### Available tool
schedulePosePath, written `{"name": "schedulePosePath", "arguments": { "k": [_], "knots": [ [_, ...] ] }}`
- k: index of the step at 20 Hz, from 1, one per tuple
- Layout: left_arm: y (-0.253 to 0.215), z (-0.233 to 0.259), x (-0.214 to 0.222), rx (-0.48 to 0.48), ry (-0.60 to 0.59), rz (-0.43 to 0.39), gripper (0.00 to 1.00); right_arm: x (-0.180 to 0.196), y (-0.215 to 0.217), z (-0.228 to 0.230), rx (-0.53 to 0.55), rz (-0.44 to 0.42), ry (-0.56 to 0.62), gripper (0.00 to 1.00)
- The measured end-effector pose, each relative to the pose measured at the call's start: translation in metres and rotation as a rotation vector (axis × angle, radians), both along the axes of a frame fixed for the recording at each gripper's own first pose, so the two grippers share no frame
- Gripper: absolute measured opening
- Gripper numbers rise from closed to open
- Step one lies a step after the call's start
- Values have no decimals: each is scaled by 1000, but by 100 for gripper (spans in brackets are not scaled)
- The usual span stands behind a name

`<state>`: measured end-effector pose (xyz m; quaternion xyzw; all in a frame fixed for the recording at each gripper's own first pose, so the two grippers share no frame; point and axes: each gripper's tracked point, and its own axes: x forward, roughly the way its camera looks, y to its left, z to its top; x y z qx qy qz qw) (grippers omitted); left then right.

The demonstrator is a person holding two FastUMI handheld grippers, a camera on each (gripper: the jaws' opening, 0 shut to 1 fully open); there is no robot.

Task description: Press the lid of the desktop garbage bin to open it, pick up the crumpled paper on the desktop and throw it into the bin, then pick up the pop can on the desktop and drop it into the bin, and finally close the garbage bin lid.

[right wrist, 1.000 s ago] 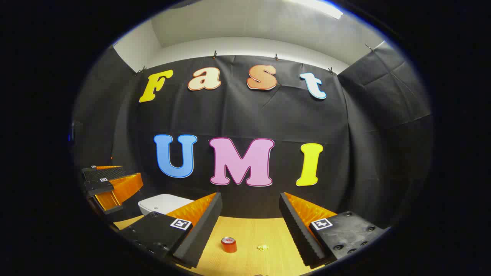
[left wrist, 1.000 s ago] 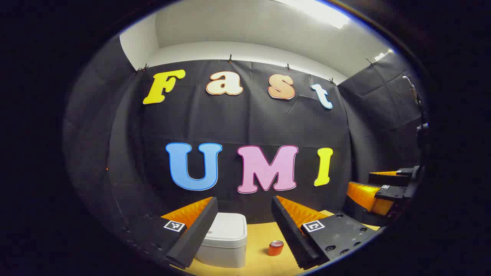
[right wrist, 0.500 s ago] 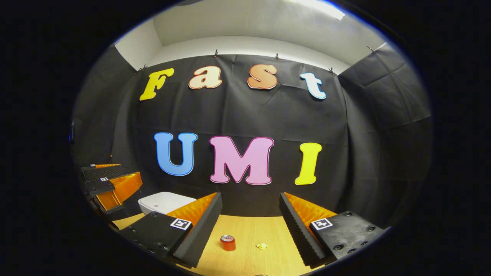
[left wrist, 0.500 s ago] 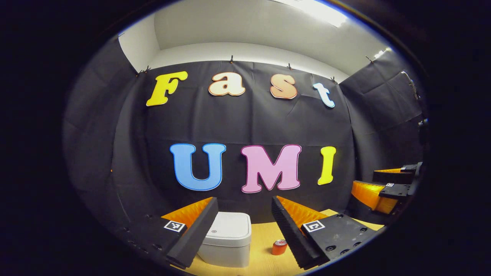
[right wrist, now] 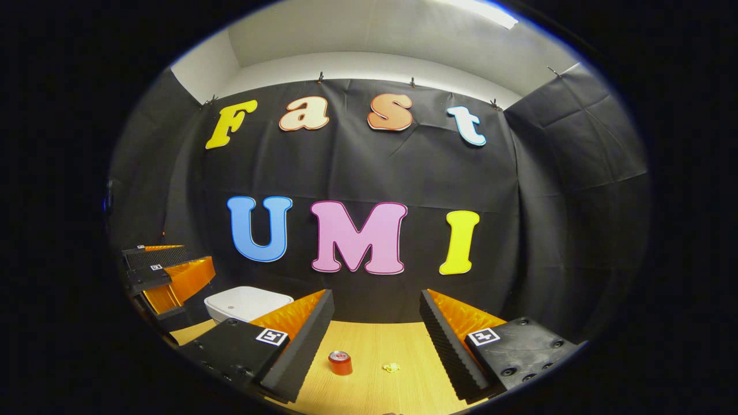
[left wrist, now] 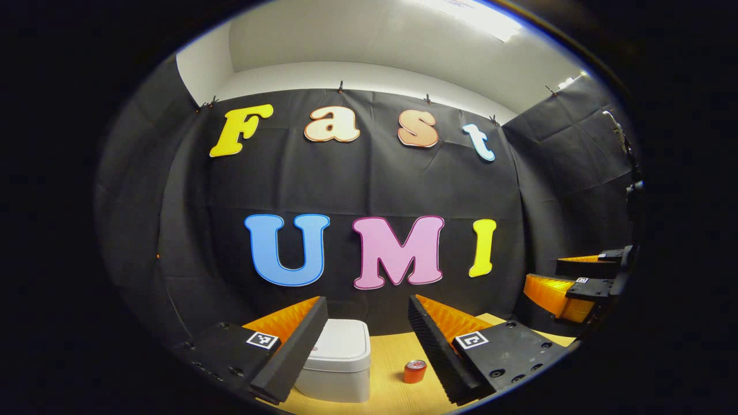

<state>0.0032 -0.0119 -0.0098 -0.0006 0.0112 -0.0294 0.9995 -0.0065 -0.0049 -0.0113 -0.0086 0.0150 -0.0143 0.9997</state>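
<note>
A white desktop bin (left wrist: 340, 360) with its lid down stands on the wooden table, partly behind my left gripper's left finger. A red pop can (left wrist: 414, 372) stands upright to its right. My left gripper (left wrist: 368, 346) hangs open above the table, short of both. In the right gripper view the can (right wrist: 340, 363) stands between the open fingers of my right gripper (right wrist: 377, 340), farther off, with a small yellow crumpled paper (right wrist: 392, 367) to its right. The bin (right wrist: 248, 302) sits at the left there, with the left gripper (right wrist: 164, 276) beside it.
The wooden table (right wrist: 375, 389) runs back to the black cloth wall. The right gripper (left wrist: 576, 282) shows at the far right of the left gripper view, held in the air, open.
Both views shift only slightly: the left gripper swayed a little right, then back left. The bin, can and paper have not moved, and both grippers stay open.
</note>
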Motion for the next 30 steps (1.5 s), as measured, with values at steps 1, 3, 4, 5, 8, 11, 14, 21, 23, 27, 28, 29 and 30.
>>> {"name": "schedulePosePath", "arguments": {
  "k": [1, 3, 4, 5, 8, 11, 14, 21, 23, 27, 28, 29, 30],
  "knots": [
    [1, 0, 3, 6, -2, 4, 95, 0, -1, -2, -4, 1, 5, 96],
    [4, -1, 12, 7, -2, 9, 95, 0, -1, -9, -17, 7, 18, 96],
    [3, -4, 17, 5, 8, 4, 95, 0, -1, -11, -24, 9, 24, 96],
    [4, -6, 21, -8, 23, 6, 95, 1, -2, -14, -26, 12, 31, 97],
    [10, -11, 37, -29, 44, 15, 91, 3, -5, -21, -13, 16, 43, 96],
    [20, -18, 57, -2, 71, 18, 83, 7, -13, -32, -7, 10, 68, 97],
    [33, -32, 77, 0, 115, 31, 66, 11, -18, -44, 20, 9, 102, 96],
    [60, -81, 118, 7, 262, 68, 20, 23, -34, -66, 34, -4, 146, 96],
    [64, -93, 129, 10, 282, 55, 7, 27, -41, -77, 48, -14, 171, 97],
    [78, -133, 143, -10, 394, 74, 6, 32, -51, -95, 68, -24, 217, 97],
    [78, -143, 142, -26, 425, 75, 6, 32, -53, -97, 64, -26, 223, 97],
    [80, -152, 141, -47, 455, 78, 6, 34, -54, -101, 60, -26, 229, 97],
    [83, -161, 141, -63, 486, 89, 6, 35, -55, -103, 59, -26, 235, 97]
  ]
}}
